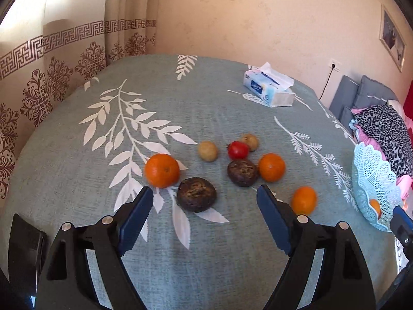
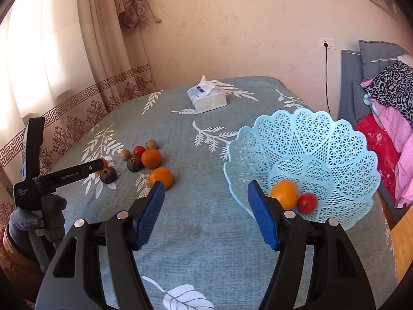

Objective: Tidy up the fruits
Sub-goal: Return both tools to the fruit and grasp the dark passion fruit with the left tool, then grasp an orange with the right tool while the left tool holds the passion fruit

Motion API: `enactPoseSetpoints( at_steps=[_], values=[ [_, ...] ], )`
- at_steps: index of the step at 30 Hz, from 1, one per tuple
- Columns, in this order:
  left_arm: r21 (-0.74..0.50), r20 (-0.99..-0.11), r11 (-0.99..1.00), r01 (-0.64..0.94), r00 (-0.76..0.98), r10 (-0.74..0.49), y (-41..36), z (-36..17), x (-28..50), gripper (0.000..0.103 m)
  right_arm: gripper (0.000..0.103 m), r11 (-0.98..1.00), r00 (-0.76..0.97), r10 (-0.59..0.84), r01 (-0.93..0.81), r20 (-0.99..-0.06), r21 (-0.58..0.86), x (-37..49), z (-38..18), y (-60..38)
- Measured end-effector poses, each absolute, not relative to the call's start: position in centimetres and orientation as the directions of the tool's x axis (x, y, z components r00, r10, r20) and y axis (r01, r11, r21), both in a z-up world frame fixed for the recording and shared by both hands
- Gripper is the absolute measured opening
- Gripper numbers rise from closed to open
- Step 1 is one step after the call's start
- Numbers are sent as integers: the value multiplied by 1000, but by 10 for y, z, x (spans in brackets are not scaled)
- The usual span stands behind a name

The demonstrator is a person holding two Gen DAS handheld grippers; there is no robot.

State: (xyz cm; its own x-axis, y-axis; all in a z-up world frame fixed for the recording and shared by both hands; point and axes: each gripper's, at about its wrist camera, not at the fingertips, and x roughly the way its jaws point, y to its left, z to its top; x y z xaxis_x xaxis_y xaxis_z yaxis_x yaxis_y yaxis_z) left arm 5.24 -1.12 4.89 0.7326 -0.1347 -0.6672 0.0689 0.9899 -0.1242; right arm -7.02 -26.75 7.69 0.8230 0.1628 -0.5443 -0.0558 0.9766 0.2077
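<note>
Left claw (image 1: 205, 193): my blue-padded fingers stand wide apart and hold nothing, hovering low over the desk.
Between its fingers: a dark brown wrinkled round fruit (image 1: 196, 194) lies on the cloth just ahead of the tips.
Right claw (image 2: 206, 190): also spread wide and empty, above bare cloth beside the basket.
Light blue lacy plastic basket (image 2: 335, 139): tipped toward me near the desk's right edge, just past my right claw's right finger.
In the basket: one orange round fruit (image 2: 284, 193) touching a small red round fruit (image 2: 307, 202).
Loose fruits: a big orange (image 1: 162, 170) near my left claw's left finger; a second brown fruit (image 1: 242, 172) touching another orange (image 1: 271, 167); a third orange (image 1: 304, 200) just beside the right finger.
Farther back: a red fruit (image 1: 238, 150) and two tan fruits (image 1: 207, 150) (image 1: 249, 141).
Desk (image 1: 206, 103): covered in grey-green cloth with white leaf print.
Far side: a white and blue tissue box (image 1: 268, 87).
</note>
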Motion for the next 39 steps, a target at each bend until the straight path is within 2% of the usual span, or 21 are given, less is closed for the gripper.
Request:
enactPoseSetpoints(
  at_steps=[4,10,14,15,16,22,33,36,39],
  values=[
    [-91,-685,993,70,720,-113,-11,40,65,81,69,975,808,194,-94,-557,202,-65,74,-250],
    [-128,-739,988,83,657,-151,-12,20,84,69,69,972,782,225,-135,-581,194,-57,70,-230],
    [-138,-754,988,72,639,-151,-9,11,90,55,69,970,761,240,-162,-602,181,-47,66,-217],
    [-139,-751,987,75,641,-155,-9,12,89,47,69,969,755,245,-171,-608,179,-44,65,-213],
    [-152,-748,985,87,640,-172,-9,12,88,43,69,966,746,257,-183,-615,181,-40,64,-209],
    [-196,-717,975,108,662,-217,-4,18,75,43,69,958,696,282,-237,-660,160,-20,56,-187],
    [-172,-650,980,97,736,-187,0,30,52,43,69,974,652,215,-199,-728,109,32,39,-180],
    [-170,-642,981,97,744,-184,0,31,50,43,67,975,648,200,-205,-735,85,41,37,-175],
    [-170,-643,980,99,743,-186,-1,30,50,43,59,978,633,180,-198,-753,68,52,29,-173]
  ],
)
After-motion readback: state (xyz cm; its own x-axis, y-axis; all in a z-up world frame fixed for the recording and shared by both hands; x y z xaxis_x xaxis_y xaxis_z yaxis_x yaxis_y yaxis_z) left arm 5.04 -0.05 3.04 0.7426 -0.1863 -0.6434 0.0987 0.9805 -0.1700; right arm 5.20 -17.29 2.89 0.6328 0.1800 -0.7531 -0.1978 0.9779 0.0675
